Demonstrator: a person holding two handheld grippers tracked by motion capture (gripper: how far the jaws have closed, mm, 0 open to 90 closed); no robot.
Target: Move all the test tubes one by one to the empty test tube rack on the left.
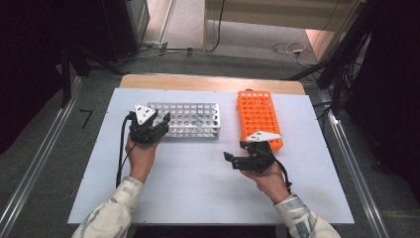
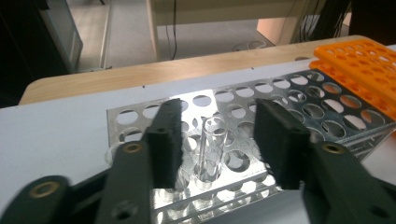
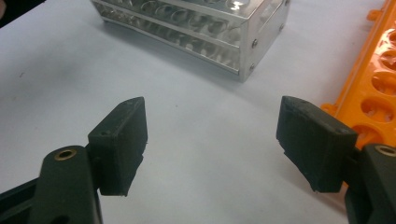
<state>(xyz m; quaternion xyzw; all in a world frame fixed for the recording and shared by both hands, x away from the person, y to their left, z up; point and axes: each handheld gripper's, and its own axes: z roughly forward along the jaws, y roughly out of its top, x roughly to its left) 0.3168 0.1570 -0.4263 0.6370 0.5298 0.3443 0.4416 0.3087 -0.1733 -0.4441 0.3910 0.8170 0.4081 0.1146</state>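
Note:
A clear glass tube (image 2: 211, 148) stands upright in a hole of the silver metal rack (image 2: 280, 93), near its front edge. My left gripper (image 2: 219, 114) is open, one jaw on each side of the tube, with a gap between each pad and the glass. In the high view the left gripper (image 1: 157, 121) sits at the left end of the metal rack (image 1: 190, 119). My right gripper (image 1: 234, 151) hovers low over the white table top, open with nothing between its jaws (image 3: 212, 126). It lies in front of the orange rack (image 1: 258, 116).
The orange rack (image 3: 378, 79) lies close beside the right gripper's right-hand jaw, and the metal rack's end (image 3: 210, 28) stands farther ahead. White table top (image 1: 198, 183) stretches between the hands and the front edge. Dark stands and cables surround the table.

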